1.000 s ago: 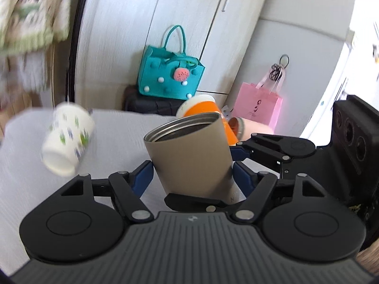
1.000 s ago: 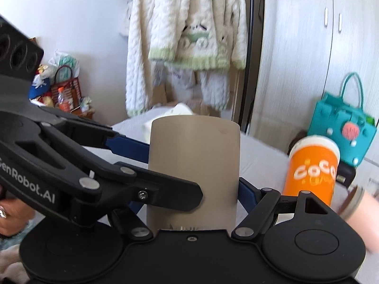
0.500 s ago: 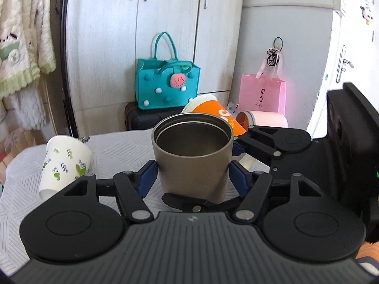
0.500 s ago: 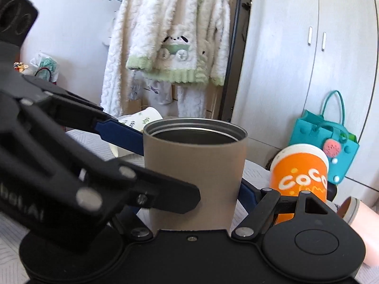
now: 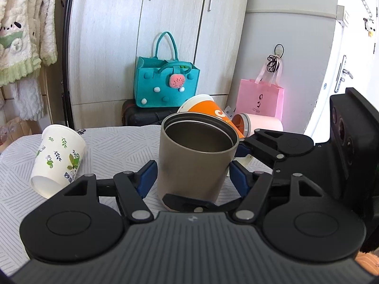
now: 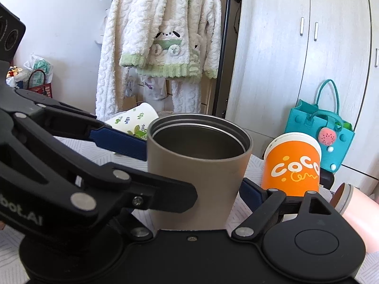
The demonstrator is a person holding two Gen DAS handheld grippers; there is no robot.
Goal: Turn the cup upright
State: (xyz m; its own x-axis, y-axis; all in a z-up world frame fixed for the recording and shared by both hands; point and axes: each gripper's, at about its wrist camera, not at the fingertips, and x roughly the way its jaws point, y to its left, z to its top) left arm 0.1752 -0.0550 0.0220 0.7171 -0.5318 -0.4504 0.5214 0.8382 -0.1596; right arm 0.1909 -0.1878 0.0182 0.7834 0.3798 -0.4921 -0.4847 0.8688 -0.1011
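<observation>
A taupe metal cup (image 5: 194, 158) stands upright, mouth up, on the grey patterned tablecloth (image 5: 113, 142). My left gripper (image 5: 193, 177) has its blue pads on either side of the cup, close to its walls. My right gripper (image 6: 194, 163) closes on the same cup (image 6: 196, 172) from the other side; its blue pads press its walls. Each gripper shows in the other's view.
A white leaf-print paper cup (image 5: 59, 156) lies tilted at the left. An orange paper cup (image 6: 292, 161) and a pink tumbler (image 5: 258, 123) on its side are behind. A teal bag (image 5: 165, 87) and a pink bag (image 5: 260, 99) stand by the cupboards.
The taupe cup has gone from tilted to upright and lower, now standing on the cloth. Both grippers stayed around it.
</observation>
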